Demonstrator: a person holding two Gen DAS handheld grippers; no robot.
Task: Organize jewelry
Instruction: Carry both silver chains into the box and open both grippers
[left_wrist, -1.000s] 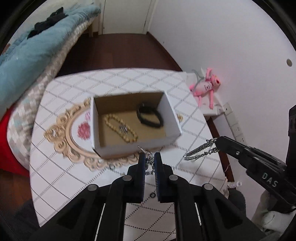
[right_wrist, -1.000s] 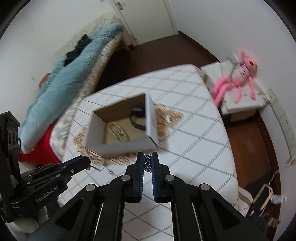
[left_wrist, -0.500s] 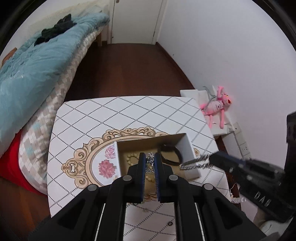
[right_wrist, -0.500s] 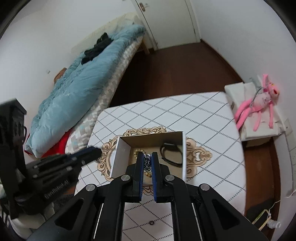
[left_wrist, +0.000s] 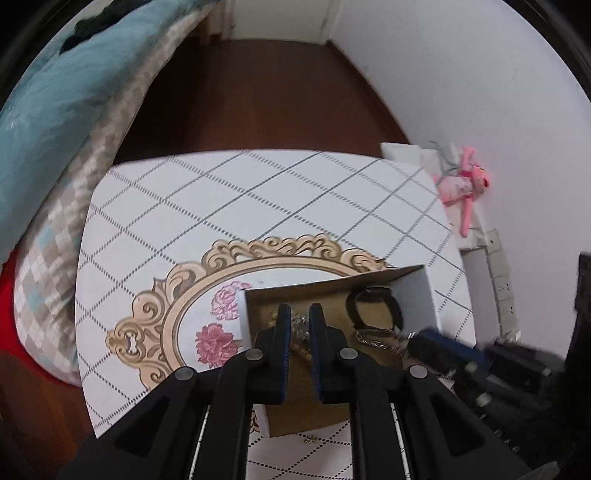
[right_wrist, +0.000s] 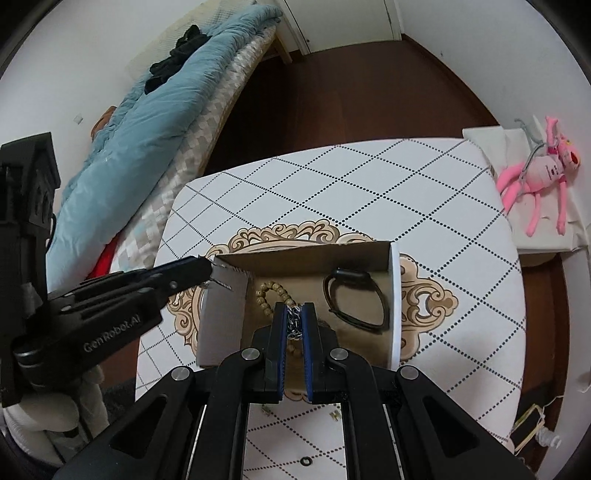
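Note:
An open cardboard box (right_wrist: 394, 295) stands on the patterned table (right_wrist: 369, 184). It holds a beaded bracelet (right_wrist: 267, 290) and a black band (right_wrist: 354, 301). Both grippers hold one silver chain (right_wrist: 294, 325) over the box. My right gripper (right_wrist: 294, 314) is shut on one end. My left gripper (left_wrist: 299, 321) is shut on the other end (left_wrist: 301, 328). In the left wrist view the box (left_wrist: 417, 295) sits under the fingers, the black band (left_wrist: 373, 308) lies at its right, and the right gripper (left_wrist: 417, 341) comes in blurred from the right.
A bed with a blue quilt (right_wrist: 155, 122) runs along the table's left side. A pink plush toy (right_wrist: 535, 173) lies on a low white stand at the right. Small rings (right_wrist: 305, 461) and trinkets (right_wrist: 335, 415) lie on the table near the box's front.
Both grippers moved forward and down over the box with the chain. The chain now hangs inside the box, close to the beaded bracelet.

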